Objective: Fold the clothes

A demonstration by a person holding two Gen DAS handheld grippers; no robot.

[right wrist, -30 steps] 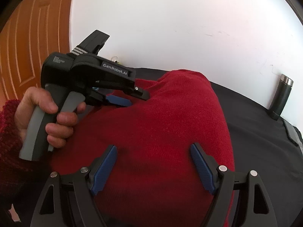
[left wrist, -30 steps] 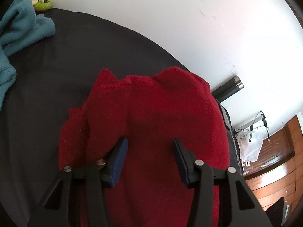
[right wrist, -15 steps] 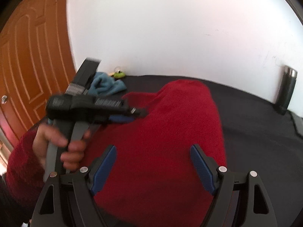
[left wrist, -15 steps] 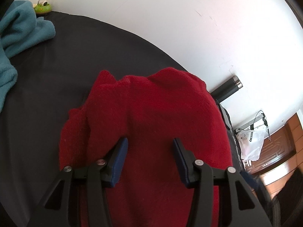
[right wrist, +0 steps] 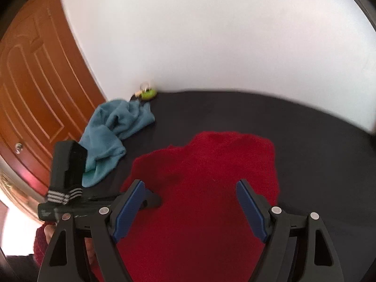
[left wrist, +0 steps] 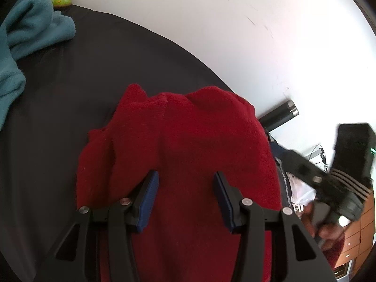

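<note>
I use the red garment [left wrist: 188,164] as my landmark: it lies bunched on the black tabletop [left wrist: 82,82], hunched up in a soft mound, not flat. My left gripper [left wrist: 185,197] hangs over its near part with the blue pads standing apart, fabric below and between them but nothing pinched that I can see. My right gripper [right wrist: 188,206] is over the near edge of the same garment, jaws spread wide and empty. The risk I see is a poor first grab: the cloth is thick and humped, so if I close down on the top of the mound I may catch several layers at once and drag the whole lump instead of one edge. Its far edge is ragged and I cannot tell which part is a sleeve or hem. My two tools are close together over the garment, so they could knock each other if I reach across. To the far left of the garment sits a crumpled teal cloth [right wrist: 112,136], and off its far right a dark flask [left wrist: 279,115] stands by the wall, where a wide sweep could tip it.
</note>
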